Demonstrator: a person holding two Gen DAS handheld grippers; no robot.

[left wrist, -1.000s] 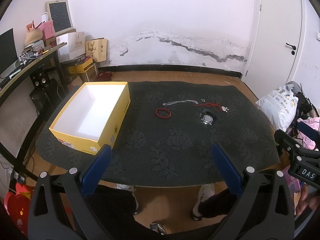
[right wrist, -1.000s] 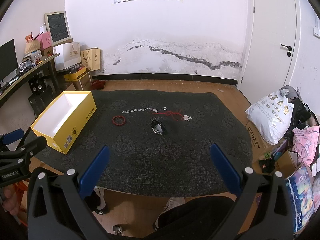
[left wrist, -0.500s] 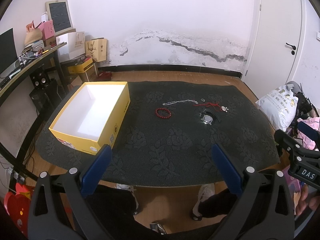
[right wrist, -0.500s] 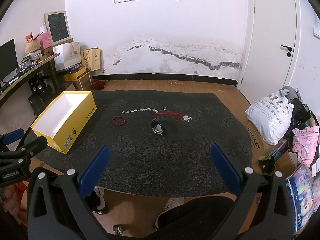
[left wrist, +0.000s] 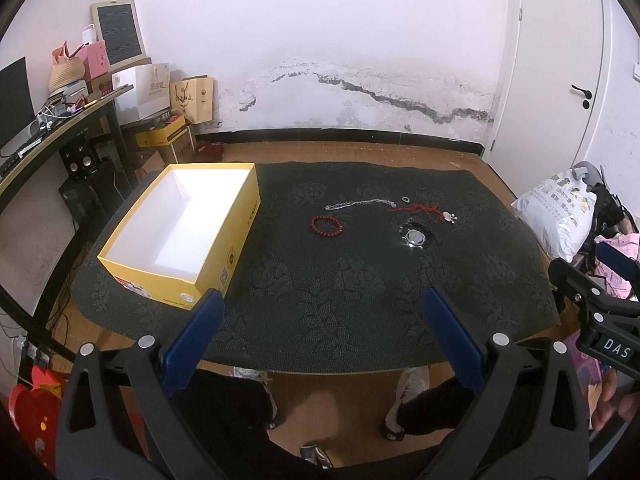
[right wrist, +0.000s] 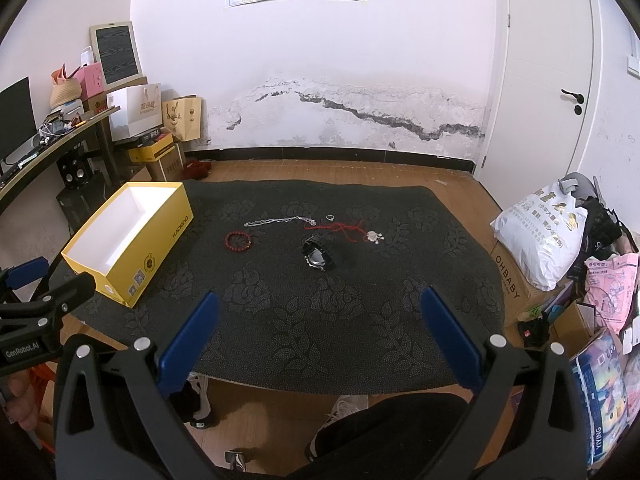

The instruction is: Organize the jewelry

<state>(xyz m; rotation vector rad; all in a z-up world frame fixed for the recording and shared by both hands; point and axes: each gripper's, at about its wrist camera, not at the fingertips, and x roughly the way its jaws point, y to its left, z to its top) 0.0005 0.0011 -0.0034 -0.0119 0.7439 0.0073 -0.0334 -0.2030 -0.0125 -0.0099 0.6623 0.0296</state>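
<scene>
Jewelry: red bead bracelet [left wrist: 326,227], silver chain [left wrist: 359,203], ring [left wrist: 405,199], red cord pendant [left wrist: 424,211], watch [left wrist: 415,237] on dark mat [left wrist: 320,280].
Box: yellow box [left wrist: 180,232], at the mat's left.
Left gripper [left wrist: 322,316]: fingers apart, holding nothing.
Right gripper [right wrist: 320,314]: fingers apart, holding nothing.
Path: unobstructed.

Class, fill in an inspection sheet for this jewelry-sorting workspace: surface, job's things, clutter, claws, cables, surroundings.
Surface: dark floral mat covers the table.
Job's things: open yellow box, empty, at left; red bead bracelet, silver chain, small ring, red cord pendant and black watch lie loose on the mat.
Clutter: nothing seen on the mat.
Claws: left claw and right claw open, empty, at the near edge.
Cables: wires on the side desk.
Surroundings: white sack, boxes, door.
</scene>
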